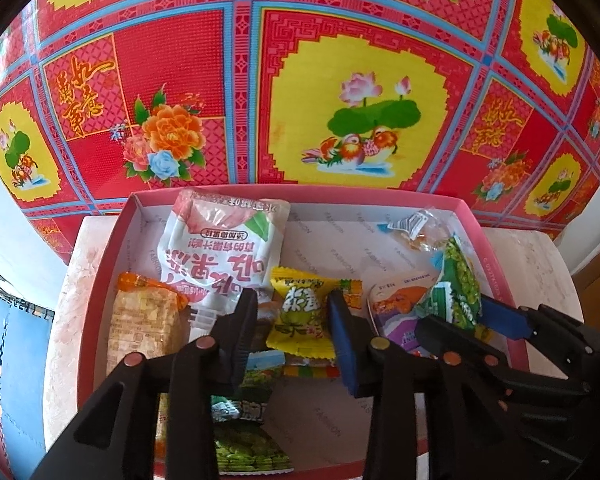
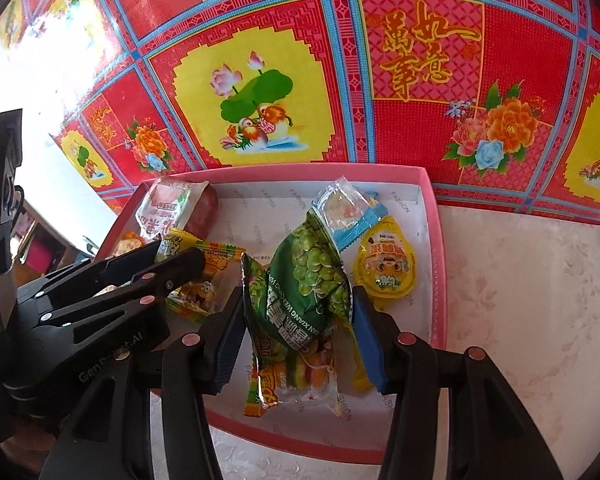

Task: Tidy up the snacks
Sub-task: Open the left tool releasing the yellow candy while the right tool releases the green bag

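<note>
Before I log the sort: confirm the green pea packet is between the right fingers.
Yes, the green pea packet sits squeezed between both right fingers.

Counted: 1 pink tray (image 2: 436, 216); 2 green pea packs (image 2: 312, 276) (image 1: 248, 448); 1 white drink pouch (image 1: 224, 248); 1 yellow candy (image 1: 300, 316); 1 jelly cup (image 2: 384, 268); 1 cracker pack (image 1: 144, 320); 2 tools (image 1: 296, 320) (image 2: 298, 320).

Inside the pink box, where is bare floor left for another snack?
Free: the back strip of the pink box between the white pouch and clear packet, and the near floor. Crowded: the middle, around the yellow candy and green pea bag.
</note>
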